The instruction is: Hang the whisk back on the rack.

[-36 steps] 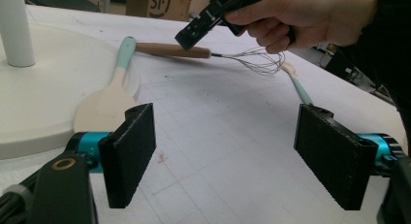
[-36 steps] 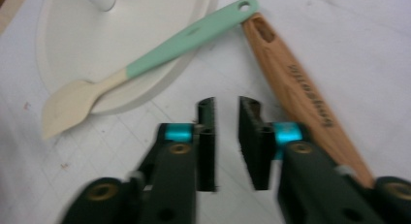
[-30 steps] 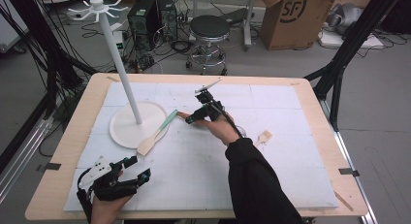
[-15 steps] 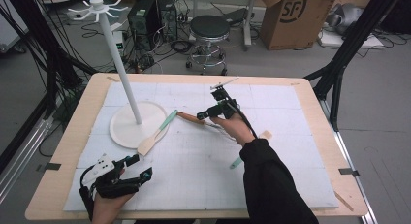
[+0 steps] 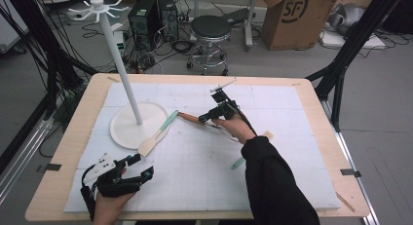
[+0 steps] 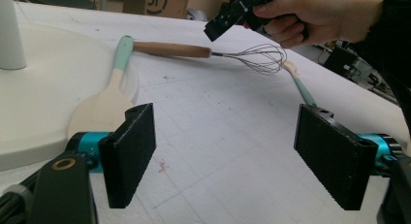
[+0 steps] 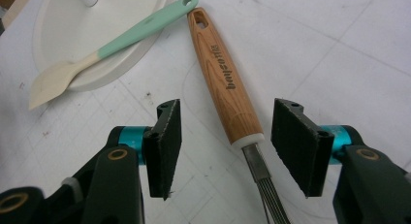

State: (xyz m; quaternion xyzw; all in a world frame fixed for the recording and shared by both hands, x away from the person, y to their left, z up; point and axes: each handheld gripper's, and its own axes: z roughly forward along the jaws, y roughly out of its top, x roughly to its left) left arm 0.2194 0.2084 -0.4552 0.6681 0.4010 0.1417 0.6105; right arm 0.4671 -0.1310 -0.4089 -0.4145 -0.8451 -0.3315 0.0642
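Observation:
A whisk with a wooden handle (image 5: 190,118) lies on the white mat, its wires (image 6: 261,56) under my right hand. My right gripper (image 5: 209,119) hovers low over it. The handle's wire end (image 7: 225,88) lies between the jaws, which have just been closing, and the pads stand clear of the wood. A spatula (image 5: 156,135) with a mint handle and cream blade (image 7: 53,78) rests partly on the white stand base (image 5: 122,132). My left gripper (image 5: 142,166) sits open at the near left with nothing between its jaws (image 6: 231,156).
The stand's tall white pole (image 5: 119,64) carries a ring of hooks at the top. A second mint-handled spatula (image 5: 237,162) lies partly under the right forearm. Bare mat spreads between the two grippers. Floor clutter lies beyond the table's far edge.
My right hand has shifted a little to the right along the whisk, uncovering its wooden handle. The left gripper, whisk and spatula have stayed put.

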